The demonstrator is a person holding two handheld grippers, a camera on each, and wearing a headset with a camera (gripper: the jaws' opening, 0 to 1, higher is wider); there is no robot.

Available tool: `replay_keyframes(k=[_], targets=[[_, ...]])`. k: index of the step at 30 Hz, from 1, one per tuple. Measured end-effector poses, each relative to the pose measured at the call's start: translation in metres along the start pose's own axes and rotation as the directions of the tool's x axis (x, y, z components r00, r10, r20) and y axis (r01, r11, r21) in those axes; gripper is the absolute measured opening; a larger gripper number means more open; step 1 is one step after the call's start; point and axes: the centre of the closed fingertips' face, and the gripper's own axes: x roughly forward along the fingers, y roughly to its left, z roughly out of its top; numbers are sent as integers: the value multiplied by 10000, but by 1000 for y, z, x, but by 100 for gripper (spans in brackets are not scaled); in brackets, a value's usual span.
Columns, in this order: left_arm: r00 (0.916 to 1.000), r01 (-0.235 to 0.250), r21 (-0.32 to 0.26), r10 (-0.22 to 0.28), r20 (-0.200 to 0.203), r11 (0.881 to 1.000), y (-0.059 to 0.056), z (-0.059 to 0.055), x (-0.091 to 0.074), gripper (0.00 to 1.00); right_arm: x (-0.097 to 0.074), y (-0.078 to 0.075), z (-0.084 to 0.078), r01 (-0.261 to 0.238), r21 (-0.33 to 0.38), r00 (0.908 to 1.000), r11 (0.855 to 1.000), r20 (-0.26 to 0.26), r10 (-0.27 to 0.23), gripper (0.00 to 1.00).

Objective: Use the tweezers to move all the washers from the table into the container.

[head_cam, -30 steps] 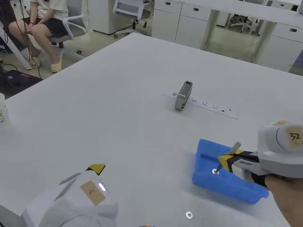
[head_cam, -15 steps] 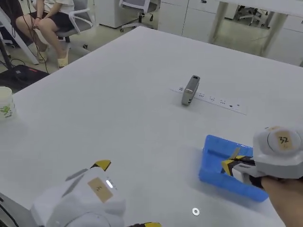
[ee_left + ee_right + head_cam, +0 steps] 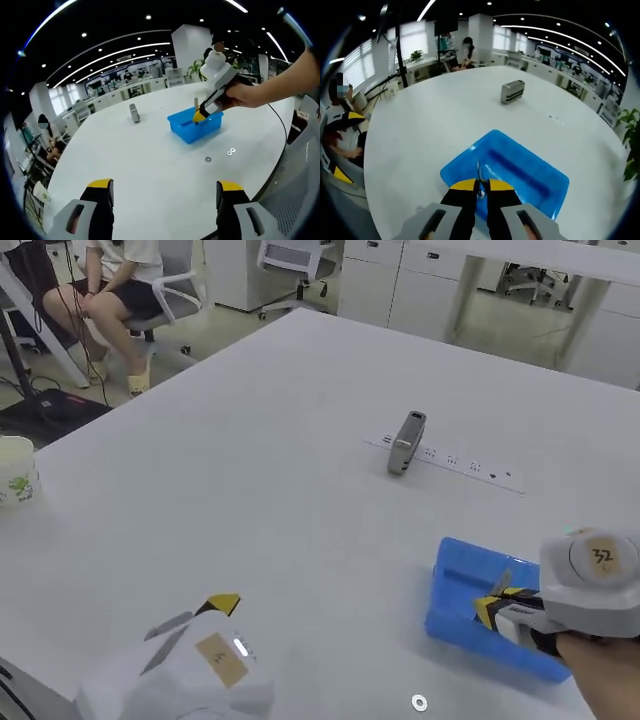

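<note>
The blue container sits on the white table at the near right. My right gripper hovers over it, shut on thin metal tweezers that point into the bin. In the right gripper view the tweezers stick out from the shut right gripper above the container; I see no washer at their tip. One washer lies on the table in front of the bin. The left gripper view shows two washers near the container. My left gripper stands open and empty, far left of them.
A small grey device stands by a white strip mid-table. A paper cup stands at the left edge. A person sits on a chair beyond the table's far left corner.
The head camera has shifted. My right gripper has drawn back toward the container's near right side. The washer seen at the tweezers' tip a second ago no longer shows there.
</note>
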Motion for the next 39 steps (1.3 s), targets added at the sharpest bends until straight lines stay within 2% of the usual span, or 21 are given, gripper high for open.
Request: replay_keyframes(k=[4, 9, 14, 17, 21, 26, 34, 39], targets=[[10000, -4, 4, 4, 41, 10000, 0, 1, 0, 86, -8, 0, 7, -24, 164, 9997, 9999, 248, 20, 3], [9999, -28, 64, 28, 105, 10000, 0, 2, -1, 86, -28, 8, 18, -56, -13, 9976, 10000, 695, 56, 3], [9998, -33, 62, 32, 175, 10000, 0, 3, -2, 86, -48, 19, 31, -146, 4, 9923, 9999, 1233, 145, 3], [9997, 27, 88, -29, 246, 10000, -1, 4, -3, 86, -58, 31, 38, -335, 14, 9876, 9994, 1533, 329, 3], [9996, 30, 138, -34, 275, 9999, -2, 5, -3, 86, -67, 45, 40, -444, -202, 9845, 9988, 1690, 472, 3], [9995, -30, 110, 26, 303, 9999, 0, 5, -3, 86, -69, 55, 36, -636, -196, 9835, 9978, 1687, 660, 3], [9994, -85, 80, 82, 335, 9999, 1, 5, -3, 86, -64, 71, 16, -1025, 69, 9849, 9947, 1407, 1005, 3], [9993, -44, 30, 43, 379, 10000, 0, 6, -3, 86, -59, 81, 6, -1244, -54, 9857, 9922, 1137, 1242, 3]])
